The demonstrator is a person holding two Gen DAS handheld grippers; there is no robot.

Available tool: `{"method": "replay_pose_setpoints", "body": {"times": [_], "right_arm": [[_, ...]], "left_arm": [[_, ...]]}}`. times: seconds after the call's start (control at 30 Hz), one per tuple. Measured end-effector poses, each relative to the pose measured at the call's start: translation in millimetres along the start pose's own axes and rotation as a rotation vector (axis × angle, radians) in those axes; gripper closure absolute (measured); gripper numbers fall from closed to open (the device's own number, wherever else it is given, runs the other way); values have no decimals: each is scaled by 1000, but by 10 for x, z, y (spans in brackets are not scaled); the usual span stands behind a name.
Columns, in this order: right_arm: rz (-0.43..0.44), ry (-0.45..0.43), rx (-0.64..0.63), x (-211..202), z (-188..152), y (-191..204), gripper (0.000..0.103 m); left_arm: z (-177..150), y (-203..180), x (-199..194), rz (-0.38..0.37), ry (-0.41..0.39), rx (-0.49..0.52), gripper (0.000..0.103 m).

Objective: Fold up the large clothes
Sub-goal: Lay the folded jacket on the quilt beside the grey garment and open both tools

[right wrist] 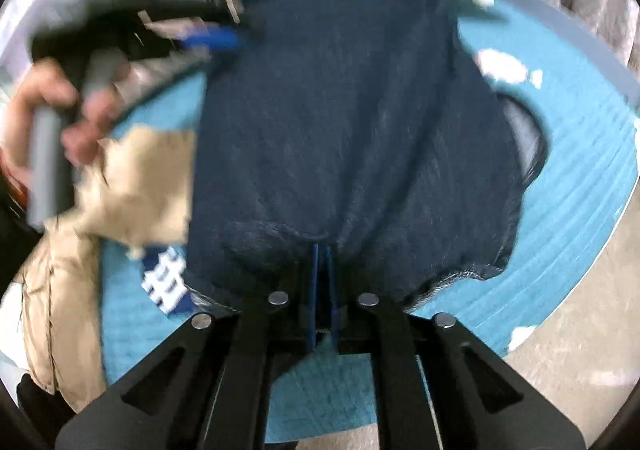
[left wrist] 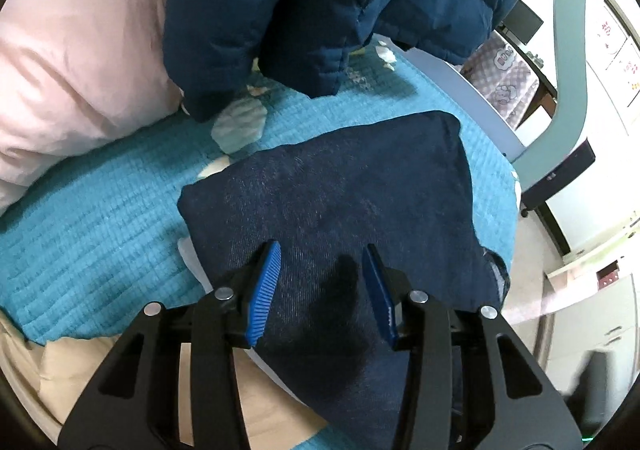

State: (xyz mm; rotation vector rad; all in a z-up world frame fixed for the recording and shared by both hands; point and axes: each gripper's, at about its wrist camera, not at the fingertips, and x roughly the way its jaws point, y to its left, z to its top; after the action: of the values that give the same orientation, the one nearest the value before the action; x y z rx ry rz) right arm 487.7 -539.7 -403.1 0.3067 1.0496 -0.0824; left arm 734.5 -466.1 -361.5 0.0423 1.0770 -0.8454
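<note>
While both grippers lean down over the bed, this is how things lie, nearest first

Right gripper (right wrist: 322,250): blue pads pressed together, pinching the near hem of the dark navy garment (right wrist: 352,121), which puckers into folds right at the tips

Left gripper (left wrist: 322,278): pads spread apart, nothing between them, hanging over the near part of that same garment (left wrist: 332,189); whether the tips touch the cloth I cannot tell

Dark navy garment: lies flat on the teal bedspread (left wrist: 100,217), stretching forward from both grippers; in the left wrist view its far edge looks doubled over and rounded

Beige cloth (right wrist: 140,185): just left of the right gripper's tips, beside the garment's left edge, with a blue-and-white patterned piece (right wrist: 166,282) just below it

Hand (right wrist: 44,117): further left in the right wrist view, wrapped round a grey handle, blurred; blue pads show beyond it at the garment's far left corner

Teal bedspread: under everything, showing on both sides of the garment

Pink pillow (left wrist: 76,61): beyond and left of the left gripper, on the bedspread

Blue puffer jacket (left wrist: 320,1): furthest out, beyond the garment's far edge, its lower end touching the bedspread beside the pillow
</note>
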Motion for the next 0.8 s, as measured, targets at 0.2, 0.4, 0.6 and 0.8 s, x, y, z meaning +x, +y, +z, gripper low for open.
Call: {"method": "replay_pose_setpoints", "body": {"times": [0.2, 0.4, 0.6, 0.8], "right_arm": [[-21, 4, 18, 88, 47, -15, 103], [-16, -63, 70, -162, 88, 6, 96], [-12, -112, 117, -483, 94, 90, 68], [-54, -165, 47, -945, 51, 595, 46]], "left_arm": [[3, -1, -67, -19, -11, 7, 59], [-194, -82, -376, -61, -59, 47, 52], [-610, -170, -973, -38, -146, 45, 13], [-1228, -64, -1624, -2, -156, -51, 11]]}}
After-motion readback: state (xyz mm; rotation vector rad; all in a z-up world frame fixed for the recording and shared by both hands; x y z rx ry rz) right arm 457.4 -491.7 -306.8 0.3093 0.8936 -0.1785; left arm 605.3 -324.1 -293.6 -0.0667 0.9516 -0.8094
